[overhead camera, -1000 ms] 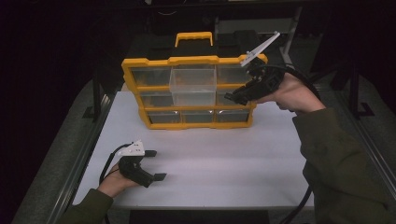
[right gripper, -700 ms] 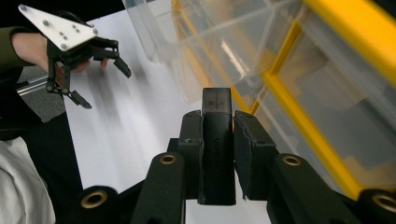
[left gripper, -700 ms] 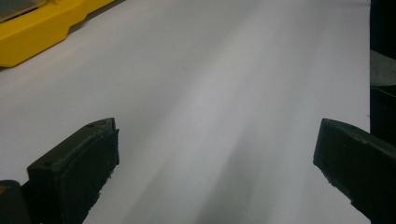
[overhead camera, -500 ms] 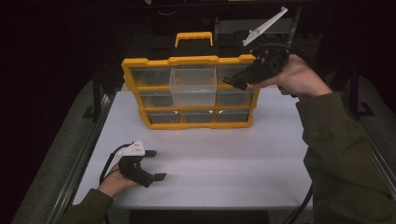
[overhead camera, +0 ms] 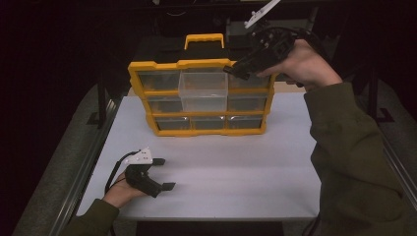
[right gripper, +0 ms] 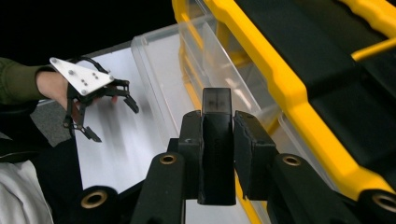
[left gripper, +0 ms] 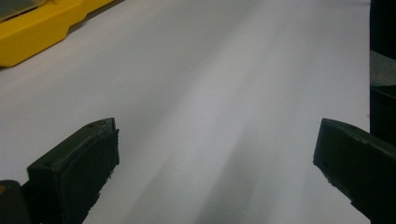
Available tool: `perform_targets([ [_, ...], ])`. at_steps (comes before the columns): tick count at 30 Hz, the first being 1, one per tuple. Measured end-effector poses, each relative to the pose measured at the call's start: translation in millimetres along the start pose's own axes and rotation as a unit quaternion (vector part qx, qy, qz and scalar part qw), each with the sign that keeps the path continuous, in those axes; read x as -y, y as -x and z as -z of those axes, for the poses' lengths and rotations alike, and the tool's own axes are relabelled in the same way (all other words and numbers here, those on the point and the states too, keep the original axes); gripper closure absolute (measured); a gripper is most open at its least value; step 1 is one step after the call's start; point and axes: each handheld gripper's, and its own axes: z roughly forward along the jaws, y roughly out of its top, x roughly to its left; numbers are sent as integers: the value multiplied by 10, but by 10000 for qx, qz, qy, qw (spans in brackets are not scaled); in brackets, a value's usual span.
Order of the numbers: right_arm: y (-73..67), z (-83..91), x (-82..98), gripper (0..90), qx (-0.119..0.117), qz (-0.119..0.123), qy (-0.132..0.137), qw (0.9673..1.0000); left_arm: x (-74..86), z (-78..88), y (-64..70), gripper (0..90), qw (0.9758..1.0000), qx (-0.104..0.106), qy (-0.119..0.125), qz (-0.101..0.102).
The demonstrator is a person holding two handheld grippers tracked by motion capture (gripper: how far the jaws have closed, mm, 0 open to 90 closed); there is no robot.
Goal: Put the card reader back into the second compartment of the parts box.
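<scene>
A yellow drawer organizer (overhead camera: 206, 123) stands at the back of the white table, its clear top-middle drawer (overhead camera: 203, 91) pulled out. My right gripper (overhead camera: 235, 69) hovers over the organizer's top right corner. In the right gripper view it (right gripper: 217, 119) is shut on a small black block (right gripper: 216, 140), above the open clear drawer (right gripper: 163, 79) and the yellow frame (right gripper: 289, 88). My left gripper (overhead camera: 163, 173) rests on the table at the front left, open with nothing between its fingers; the left gripper view has its jaws wide apart (left gripper: 215, 172) over bare table.
The organizer's black top carries a yellow handle (overhead camera: 203, 39). White table surface (overhead camera: 236, 167) stretches between the organizer and the front edge. Metal rails (overhead camera: 83, 172) run along both sides of the table. A yellow organizer corner (left gripper: 37, 28) sits far left of the left gripper.
My right gripper has risen and moved back from beside the pulled-out drawer to above the organizer's top right. The left gripper has not moved.
</scene>
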Motion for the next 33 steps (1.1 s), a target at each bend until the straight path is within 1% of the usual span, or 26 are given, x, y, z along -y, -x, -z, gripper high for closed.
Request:
perform_targets([
  [5,-7,-96,-119,723,-75,94,11,9999,0,-2,3,0,10000,4,1,0],
  [11,-28,-280,-250,723,-164,193,-53,9997,1,-3,4,0,10000,7,11,3],
  [13,-34,-346,-284,723,-199,272,-75,9994,0,-3,6,0,10000,12,6,-4],
  [14,-34,-346,-284,723,-199,272,-75,9994,0,-3,6,0,10000,12,6,-4],
  [15,-40,-378,-299,723,-223,279,-84,9993,0,-5,7,0,10000,21,2,-8],
  [16,-44,-456,-330,722,-276,295,-107,9991,0,-5,8,0,10000,26,-1,-9],
  [21,-42,-595,-367,723,-336,362,-177,9986,0,0,8,0,10000,22,0,-5],
  [22,-42,-595,-367,723,-336,362,-177,9986,0,0,8,0,10000,22,0,-5],
  [23,-48,-664,-376,722,-363,387,-268,9982,0,0,8,0,10000,26,4,-6],
  [26,-52,-715,-377,722,-366,421,-345,9978,0,-1,8,0,10000,32,-2,-12],
  [27,-57,-777,-374,722,-370,416,-447,9974,0,-1,9,0,10000,36,-3,-11],
  [30,-59,-830,-364,720,-383,414,-545,9969,0,2,9,0,10000,36,-1,-18],
  [31,-57,-847,-357,713,-407,400,-579,9967,1,3,9,0,10000,35,-1,-11],
  [32,-56,-856,-353,681,-420,385,-595,9966,1,2,8,0,10000,31,0,-14],
  [33,-52,-857,-350,665,-396,351,-539,9971,1,2,8,0,10000,32,2,-12],
])
